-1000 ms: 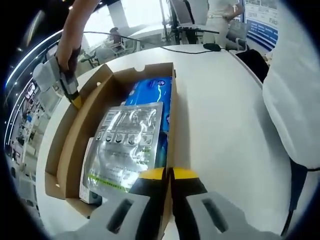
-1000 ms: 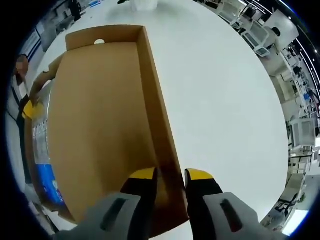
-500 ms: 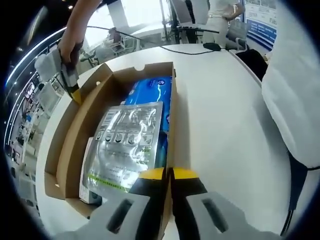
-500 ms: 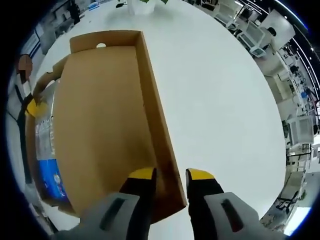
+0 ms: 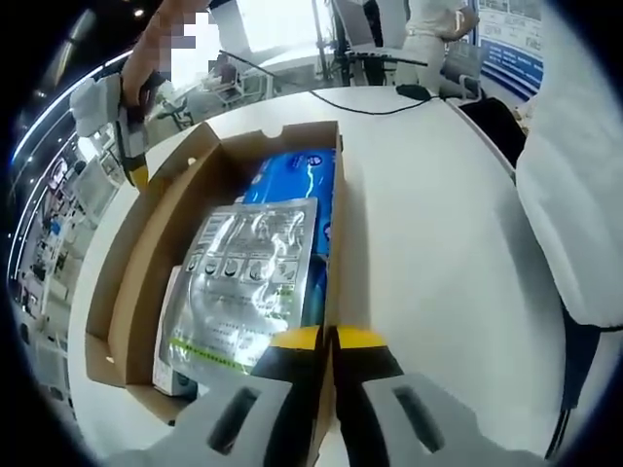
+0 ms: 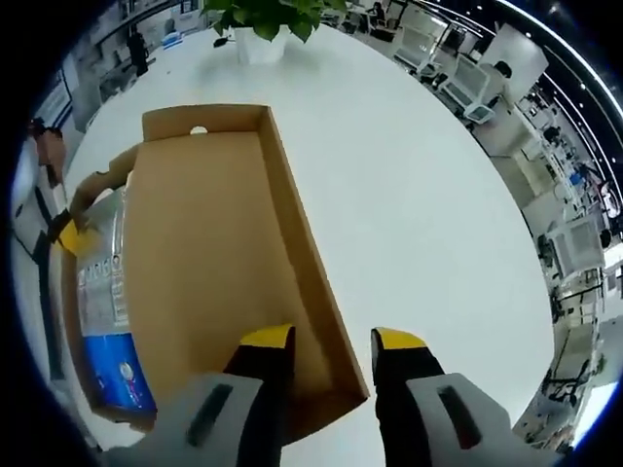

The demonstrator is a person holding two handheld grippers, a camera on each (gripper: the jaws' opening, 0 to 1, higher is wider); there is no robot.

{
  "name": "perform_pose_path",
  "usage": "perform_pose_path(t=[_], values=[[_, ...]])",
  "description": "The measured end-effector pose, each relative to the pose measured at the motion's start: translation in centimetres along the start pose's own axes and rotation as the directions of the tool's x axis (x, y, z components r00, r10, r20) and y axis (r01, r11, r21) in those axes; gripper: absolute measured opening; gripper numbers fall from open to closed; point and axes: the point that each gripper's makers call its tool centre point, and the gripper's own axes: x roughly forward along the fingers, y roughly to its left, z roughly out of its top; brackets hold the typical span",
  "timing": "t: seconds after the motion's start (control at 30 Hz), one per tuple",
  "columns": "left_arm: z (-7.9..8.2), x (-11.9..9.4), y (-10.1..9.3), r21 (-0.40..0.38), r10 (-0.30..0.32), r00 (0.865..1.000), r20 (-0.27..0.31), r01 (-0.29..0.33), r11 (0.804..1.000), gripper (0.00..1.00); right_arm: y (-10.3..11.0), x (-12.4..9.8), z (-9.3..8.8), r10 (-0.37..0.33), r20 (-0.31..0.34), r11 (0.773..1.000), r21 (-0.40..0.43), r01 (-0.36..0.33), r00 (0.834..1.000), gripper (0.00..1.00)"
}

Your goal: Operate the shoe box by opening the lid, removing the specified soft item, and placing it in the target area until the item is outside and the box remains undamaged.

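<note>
Brown cardboard shoe box (image 5: pixel 146 282) sits open on the white table (image 5: pixel 428 253), a silver foil pouch (image 5: pixel 243 282) atop a blue pack (image 5: pixel 297 175) inside. The left gripper (image 5: pixel 326 338) pinches the box wall; the right gripper (image 6: pixel 331 339) gapes above the lid (image 6: pixel 209 263).

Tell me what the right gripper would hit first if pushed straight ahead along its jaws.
Probably the lid's raised side wall, which runs up from between the open right gripper jaws; depth is unclear, so it might pass just above.
</note>
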Motion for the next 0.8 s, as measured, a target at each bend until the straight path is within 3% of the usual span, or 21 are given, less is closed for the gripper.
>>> perform_pose_path(t=[0.17,0.27,0.47,0.8], values=[[0.0,0.0,0.0,-0.003,0.003,1.000,0.000,-0.003,1.000,0.03,0.6,-0.5,0.5,0.005,0.020,0.999,0.048,-0.006,1.000,0.49],[0.1,0.0,0.0,-0.005,0.004,1.000,0.000,-0.004,1.000,0.03,1.0,-1.1,0.9,0.000,0.024,0.998,0.056,-0.002,1.000,0.53],[0.1,0.0,0.0,-0.003,-0.008,1.000,-0.005,0.008,1.000,0.03,1.6,-2.1,1.7,-0.009,0.054,0.995,0.098,0.004,0.999,0.57],[0.1,0.1,0.0,-0.009,-0.004,1.000,-0.001,0.004,1.000,0.03,2.3,-4.2,3.7,-0.041,0.174,0.984,0.180,0.010,0.984,0.61]])
